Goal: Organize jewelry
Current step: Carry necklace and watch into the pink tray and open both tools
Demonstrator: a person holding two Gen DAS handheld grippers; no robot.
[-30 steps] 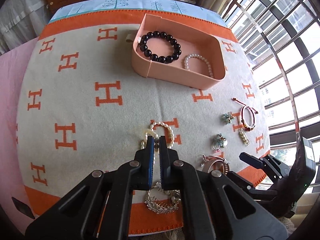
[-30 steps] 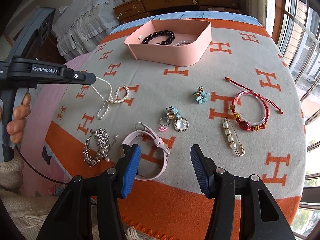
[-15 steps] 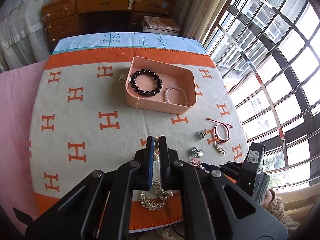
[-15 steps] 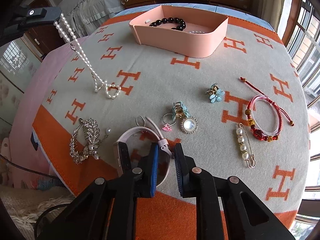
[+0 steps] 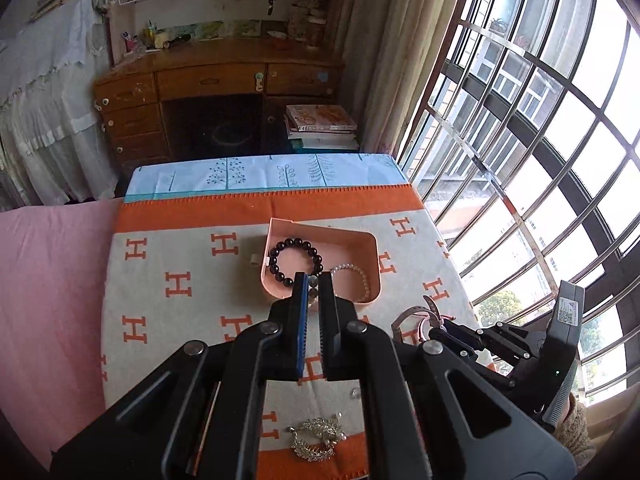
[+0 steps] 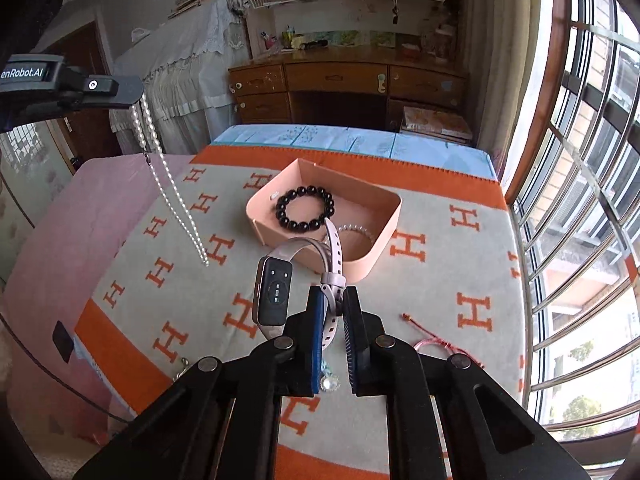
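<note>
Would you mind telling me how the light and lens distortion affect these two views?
Left wrist view: the window at right is blown out white and its bars bow strongly; the pink tray stays sharp. Right wrist view: daylight is softer, the watch is crisp, and the window bars curve at the edge.

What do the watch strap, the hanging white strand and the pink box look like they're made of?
Watch strap: looks like matte pale-pink silicone or rubber; it bends softly and has punched holes. White strand: glossy round beads, pearl or imitation, can't tell which; it hangs limp from the left gripper. Pink box: thin, smooth, matte walls with rounded corners, probably plastic, possibly coated card.
</note>
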